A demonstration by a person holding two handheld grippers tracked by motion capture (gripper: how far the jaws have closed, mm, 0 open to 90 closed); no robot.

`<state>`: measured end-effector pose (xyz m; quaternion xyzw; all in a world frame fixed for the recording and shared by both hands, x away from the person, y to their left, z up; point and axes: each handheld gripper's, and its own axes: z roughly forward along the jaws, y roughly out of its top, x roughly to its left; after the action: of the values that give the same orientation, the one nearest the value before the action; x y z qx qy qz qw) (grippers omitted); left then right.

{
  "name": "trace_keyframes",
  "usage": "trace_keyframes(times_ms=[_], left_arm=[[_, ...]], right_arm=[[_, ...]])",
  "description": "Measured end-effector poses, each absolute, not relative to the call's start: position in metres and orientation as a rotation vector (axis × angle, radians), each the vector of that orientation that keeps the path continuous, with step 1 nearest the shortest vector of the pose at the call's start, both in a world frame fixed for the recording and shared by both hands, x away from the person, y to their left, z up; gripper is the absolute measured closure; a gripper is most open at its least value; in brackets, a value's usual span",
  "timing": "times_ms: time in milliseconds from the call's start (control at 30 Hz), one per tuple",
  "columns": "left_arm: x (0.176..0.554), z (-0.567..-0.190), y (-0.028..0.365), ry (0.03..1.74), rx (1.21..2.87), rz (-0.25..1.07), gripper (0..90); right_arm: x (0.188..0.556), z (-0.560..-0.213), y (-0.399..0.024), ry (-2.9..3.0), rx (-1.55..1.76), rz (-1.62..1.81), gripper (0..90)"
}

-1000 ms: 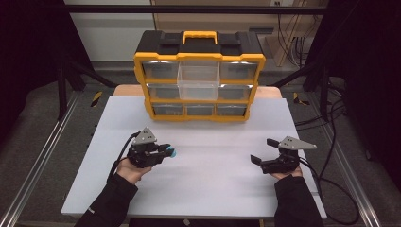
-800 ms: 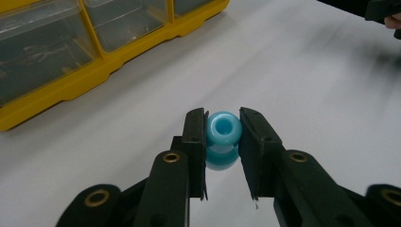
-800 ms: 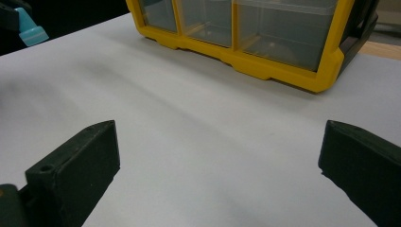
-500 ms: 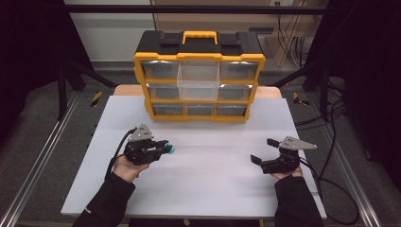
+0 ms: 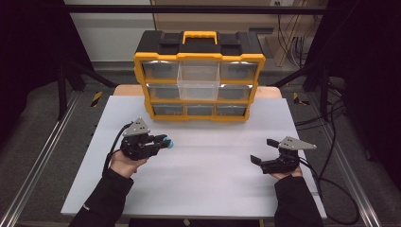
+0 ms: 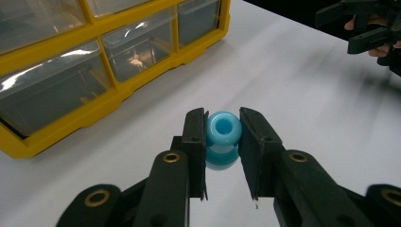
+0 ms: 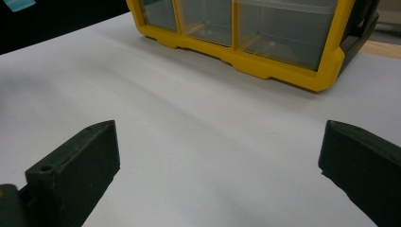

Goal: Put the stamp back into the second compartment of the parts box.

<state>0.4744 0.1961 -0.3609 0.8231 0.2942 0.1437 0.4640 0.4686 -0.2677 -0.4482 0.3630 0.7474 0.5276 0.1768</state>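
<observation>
From above, the left gripper [image 5: 161, 142] has risen slightly off the table [image 5: 208, 189] since the earlier frame, its blue bead [image 5: 168, 143] pinched and now nearer the organizer [image 5: 198, 75]; transport to the protruding drawer [image 5: 198, 80] looks underway. The right gripper [image 5: 265, 152] has not moved and gapes wide, empty.

Left gripper view: bead [image 6: 223, 130] clamped between narrow jaws, clear of the surface.

Right gripper view: jaws wide apart, nothing between.

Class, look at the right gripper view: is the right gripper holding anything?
No: the right gripper is open, with bare white table between its black jaws.
</observation>
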Motion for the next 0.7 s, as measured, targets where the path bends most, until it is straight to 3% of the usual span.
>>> trace_keyframes(times_ms=[700], left_arm=[[0.476, -0.320, 0.190, 0.668, 2.020, 0.396, 72.8]], right_arm=[[0.469, -0.448, -0.268, 2.111, 1.026, 1.496, 0.3]])
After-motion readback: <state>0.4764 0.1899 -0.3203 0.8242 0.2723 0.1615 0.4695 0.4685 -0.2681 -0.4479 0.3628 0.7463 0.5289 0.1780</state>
